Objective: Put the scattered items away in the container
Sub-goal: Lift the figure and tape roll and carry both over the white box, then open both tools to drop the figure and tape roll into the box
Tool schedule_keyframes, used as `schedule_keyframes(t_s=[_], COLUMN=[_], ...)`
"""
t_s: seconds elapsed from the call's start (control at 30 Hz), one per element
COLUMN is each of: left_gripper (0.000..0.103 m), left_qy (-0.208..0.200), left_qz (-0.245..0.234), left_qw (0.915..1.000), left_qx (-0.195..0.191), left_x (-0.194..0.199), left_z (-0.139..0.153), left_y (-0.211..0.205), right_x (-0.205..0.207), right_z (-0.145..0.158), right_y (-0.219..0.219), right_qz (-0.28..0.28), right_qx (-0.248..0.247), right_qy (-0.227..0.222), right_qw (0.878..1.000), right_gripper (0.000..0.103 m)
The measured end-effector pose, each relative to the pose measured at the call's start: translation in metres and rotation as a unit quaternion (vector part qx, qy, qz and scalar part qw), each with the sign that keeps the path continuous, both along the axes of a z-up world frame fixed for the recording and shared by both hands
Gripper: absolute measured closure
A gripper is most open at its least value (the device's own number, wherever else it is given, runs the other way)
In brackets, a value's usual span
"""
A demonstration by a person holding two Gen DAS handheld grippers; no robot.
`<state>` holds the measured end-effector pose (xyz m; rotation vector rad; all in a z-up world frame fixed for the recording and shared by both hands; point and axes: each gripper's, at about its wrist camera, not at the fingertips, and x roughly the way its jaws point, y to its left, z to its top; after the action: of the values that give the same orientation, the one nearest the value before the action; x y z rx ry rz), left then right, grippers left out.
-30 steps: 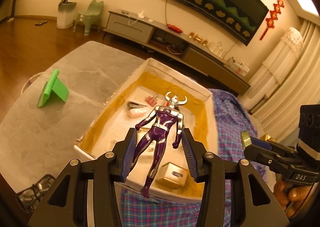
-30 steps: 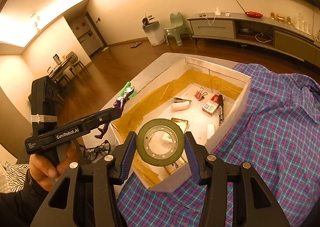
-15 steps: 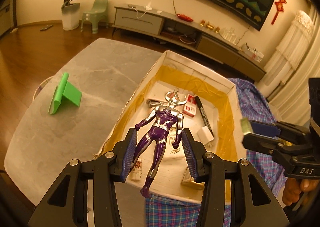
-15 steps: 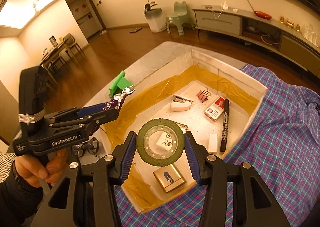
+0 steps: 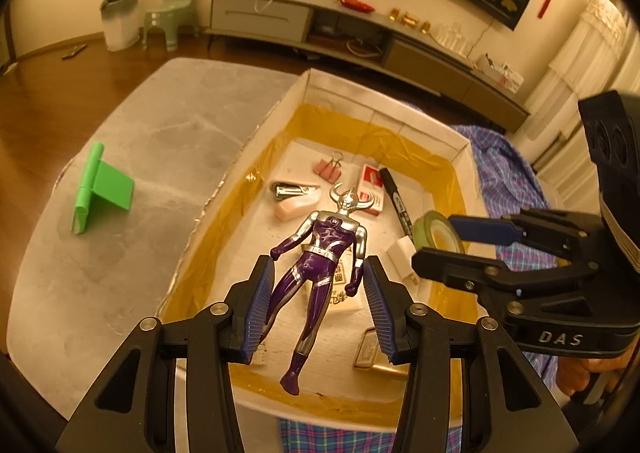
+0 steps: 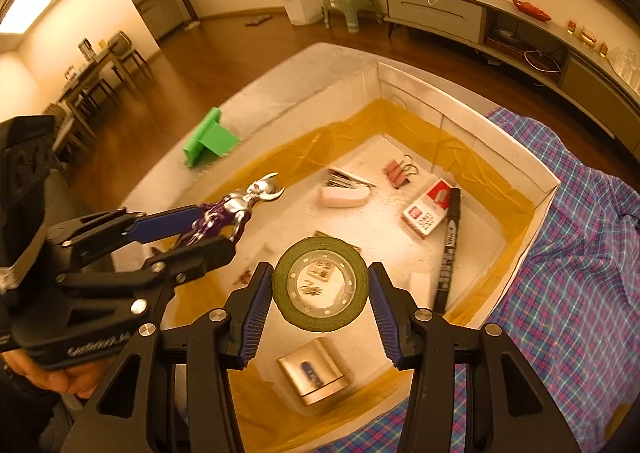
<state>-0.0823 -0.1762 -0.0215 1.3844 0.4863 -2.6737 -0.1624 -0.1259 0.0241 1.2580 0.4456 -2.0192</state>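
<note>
My left gripper (image 5: 319, 285) is shut on a purple and silver toy figure (image 5: 320, 265) and holds it over the white box (image 5: 384, 105) lined with yellow tape. My right gripper (image 6: 320, 287) is shut on a green tape roll (image 6: 320, 284), also held above the box (image 6: 472, 105). Each gripper shows in the other's view: the right gripper (image 5: 448, 241) with the roll (image 5: 434, 231), and the left gripper (image 6: 208, 229) with the figure (image 6: 236, 209). In the box lie a stapler (image 5: 296, 197), pink binder clips (image 5: 328, 169), a red and white packet (image 5: 370, 189), a black marker (image 5: 400, 205) and a gold case (image 6: 316, 373).
A green stand (image 5: 100, 189) sits on the grey marble table (image 5: 120, 273) left of the box. A plaid cloth (image 6: 580, 273) lies under and right of the box. A TV cabinet (image 5: 360, 37) and a chair stand behind.
Both grippers have moved forward and in over the box with their loads. The right gripper has come close beside the left one.
</note>
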Motion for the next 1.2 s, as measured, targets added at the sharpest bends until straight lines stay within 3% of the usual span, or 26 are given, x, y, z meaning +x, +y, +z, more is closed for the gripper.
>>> schedule_keyframes(t_s=[0.37,0.67,0.87,1.2], left_gripper=[0.055,0.055,0.055,0.053], left_qy=[-0.075,-0.098,-0.120,-0.148], left_qz=[-0.002,-0.025,-0.022,-0.041], left_qw=[0.9971,0.9932,0.9911,0.9853], left_qx=[0.012,-0.059,-0.052,-0.075], left_x=[-0.026,-0.046,-0.063,-0.077], left_z=[-0.029,-0.034,-0.041,-0.052], left_y=[-0.010,0.002,-0.004,0.003], right_x=[-0.030,-0.046,-0.050,-0.049], right_z=[-0.025,-0.039,-0.046,-0.051], right_y=[-0.016,-0.024,-0.026,-0.022], right_qz=[-0.001,0.045,0.056,0.052], right_qx=[0.081,0.171,0.181,0.192], right_qy=[0.004,0.033,0.011,-0.001], right_qw=[0.997,0.984,0.982,0.980], right_gripper=[0.053,0.053,0.053,0.052])
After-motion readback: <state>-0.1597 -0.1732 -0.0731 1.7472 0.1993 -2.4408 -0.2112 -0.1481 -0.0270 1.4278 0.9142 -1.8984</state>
